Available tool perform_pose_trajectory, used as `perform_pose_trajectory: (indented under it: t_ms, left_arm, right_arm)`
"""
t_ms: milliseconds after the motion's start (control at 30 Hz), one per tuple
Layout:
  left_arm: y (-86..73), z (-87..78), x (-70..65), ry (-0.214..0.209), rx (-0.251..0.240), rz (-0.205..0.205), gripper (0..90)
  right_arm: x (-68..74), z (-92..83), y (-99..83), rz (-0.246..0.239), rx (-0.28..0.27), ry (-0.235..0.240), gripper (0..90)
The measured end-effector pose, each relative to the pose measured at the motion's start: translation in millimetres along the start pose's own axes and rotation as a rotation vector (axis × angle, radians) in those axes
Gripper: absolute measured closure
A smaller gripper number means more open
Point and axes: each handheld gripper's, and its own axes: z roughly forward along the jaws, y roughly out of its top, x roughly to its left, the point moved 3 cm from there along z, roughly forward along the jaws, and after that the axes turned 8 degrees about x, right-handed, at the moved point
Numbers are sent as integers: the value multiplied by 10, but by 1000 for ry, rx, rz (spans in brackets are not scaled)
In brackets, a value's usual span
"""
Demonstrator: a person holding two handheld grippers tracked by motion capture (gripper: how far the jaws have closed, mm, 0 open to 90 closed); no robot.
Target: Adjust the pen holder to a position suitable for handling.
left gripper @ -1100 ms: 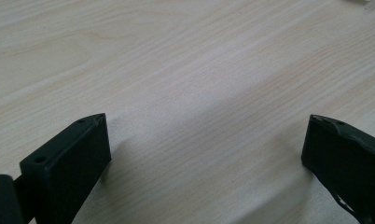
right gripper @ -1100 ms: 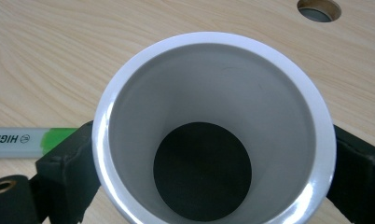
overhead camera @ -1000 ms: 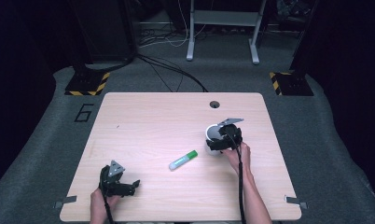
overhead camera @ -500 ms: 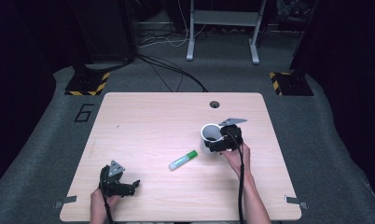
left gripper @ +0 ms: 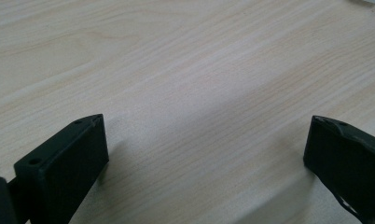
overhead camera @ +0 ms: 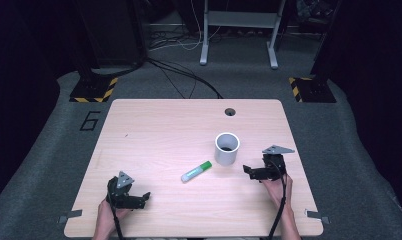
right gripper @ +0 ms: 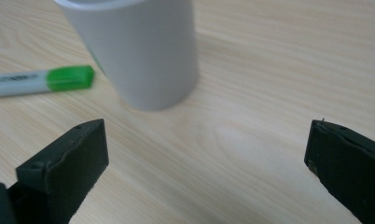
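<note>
Your right gripper (overhead camera: 250,170) jaws wide, white cup (overhead camera: 227,148) just ahead, apart, green marker (overhead camera: 196,171) beside it, left gripper (overhead camera: 139,198) jaws wide over bare desk (overhead camera: 159,125).

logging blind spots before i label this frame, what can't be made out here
- Printing on the highlighter: blurred in the right gripper view, too small in the high view.
- Top of the white cup: cut off by the upper edge of the right gripper view.
- Cup's bottom inside: dark in the high view, contents unclear.
- Right gripper jaws: small and dark in the high view.
- White thing at the top right corner of the left gripper view: cut off, unidentifiable.
</note>
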Motion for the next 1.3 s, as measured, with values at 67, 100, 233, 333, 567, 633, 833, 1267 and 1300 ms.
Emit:
perform_pose_trajectory:
  t_ms: [67,100,233,333,567,633,833,1267,1300]
  left_arm:
    - [39,19,5,0,-6,-8,3]
    - [39,19,5,0,-6,-8,3]
    - [160,-36,-34,-26,-21,4,3]
    - [290,-83,-73,-39,-36,25,3]
    - [599,-110,-141,-69,-57,62,16]
    - [670,-129,-162,-78,-77,62,22]
    - [856,-93,-238,-106,-85,79,28]
    - [1290,117,-533,-145,-80,153,37]
    - [1290,117,-533,-145,-80,153,38]
  right_arm:
    - [-133,34,-86,12,5,-29,0]
    - [-133,34,-86,12,5,-29,0]
    - [-252,66,-146,26,10,-51,0]
    - [-331,98,-173,50,10,-49,0]
    - [-402,170,-216,65,6,-38,0]
    - [-391,182,-213,51,22,-42,0]
    - [-384,196,-214,47,20,-48,0]
    - [-386,202,-216,37,41,-25,0]
    - [-386,202,-216,37,41,-25,0]
